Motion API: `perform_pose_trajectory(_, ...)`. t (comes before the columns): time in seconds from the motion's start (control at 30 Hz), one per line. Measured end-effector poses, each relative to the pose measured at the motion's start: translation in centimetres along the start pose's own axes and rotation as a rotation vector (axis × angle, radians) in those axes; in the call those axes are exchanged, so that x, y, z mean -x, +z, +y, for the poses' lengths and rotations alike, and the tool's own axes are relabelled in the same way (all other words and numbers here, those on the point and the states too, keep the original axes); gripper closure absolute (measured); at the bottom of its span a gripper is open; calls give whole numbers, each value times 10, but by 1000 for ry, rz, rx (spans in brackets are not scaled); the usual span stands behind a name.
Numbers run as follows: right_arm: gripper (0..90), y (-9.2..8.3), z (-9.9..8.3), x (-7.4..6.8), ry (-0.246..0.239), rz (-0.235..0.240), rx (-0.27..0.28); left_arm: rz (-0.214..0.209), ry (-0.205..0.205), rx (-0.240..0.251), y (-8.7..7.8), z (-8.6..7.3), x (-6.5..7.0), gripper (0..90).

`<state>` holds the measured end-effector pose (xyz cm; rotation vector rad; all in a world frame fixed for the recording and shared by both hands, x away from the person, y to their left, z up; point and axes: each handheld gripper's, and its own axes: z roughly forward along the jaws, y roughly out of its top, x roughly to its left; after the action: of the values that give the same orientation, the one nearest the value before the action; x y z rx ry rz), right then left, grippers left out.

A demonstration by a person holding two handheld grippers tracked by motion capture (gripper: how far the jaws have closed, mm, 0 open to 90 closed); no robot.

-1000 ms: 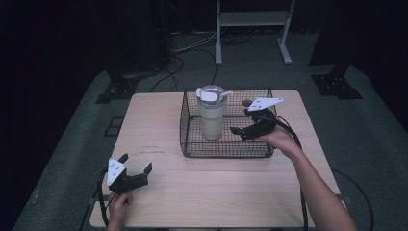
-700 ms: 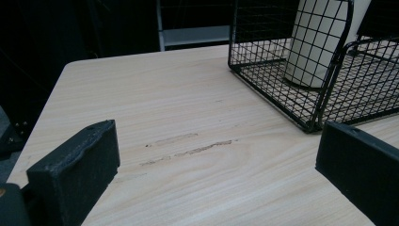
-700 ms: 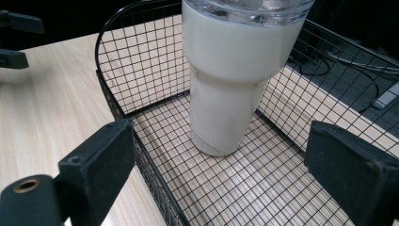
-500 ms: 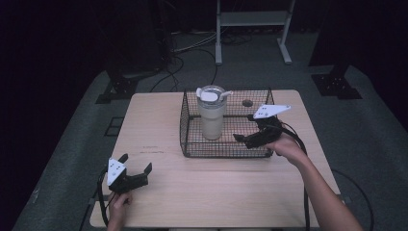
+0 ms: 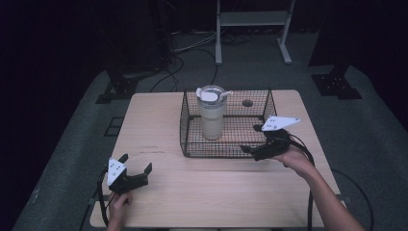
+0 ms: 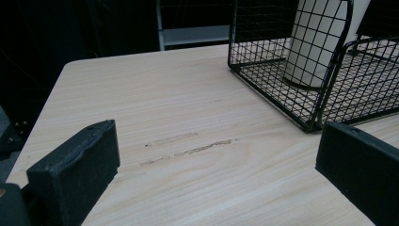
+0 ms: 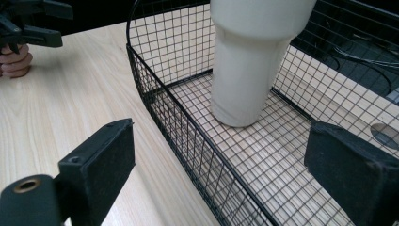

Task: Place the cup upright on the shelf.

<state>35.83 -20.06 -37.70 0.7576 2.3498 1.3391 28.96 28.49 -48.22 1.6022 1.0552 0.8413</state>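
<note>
Right gripper open, straddling basket near rim; tumbler apart.

We record a light wooden table bearing a black wire basket toward its far edge, a scuff mark on the bare surface just left of the basket's near corner.

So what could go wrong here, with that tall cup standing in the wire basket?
The right gripper, jaws open, straddles the near wall of the wire basket; pushing on could snag the mesh or drag the basket. The cup is tall with a narrow base, so a nudge might tip it. The left gripper rests apart, not steadying anything.
</note>
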Motion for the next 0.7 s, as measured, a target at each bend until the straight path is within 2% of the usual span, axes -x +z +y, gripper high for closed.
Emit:
perform_pose_trajectory(0.43,85,-7,-20,-11,27,35,5,-1,2,0,0,0,0,0)
perform_pose_trajectory(0.7,85,-15,-27,-14,30,24,19,0,6,-2,0,0,1,0)
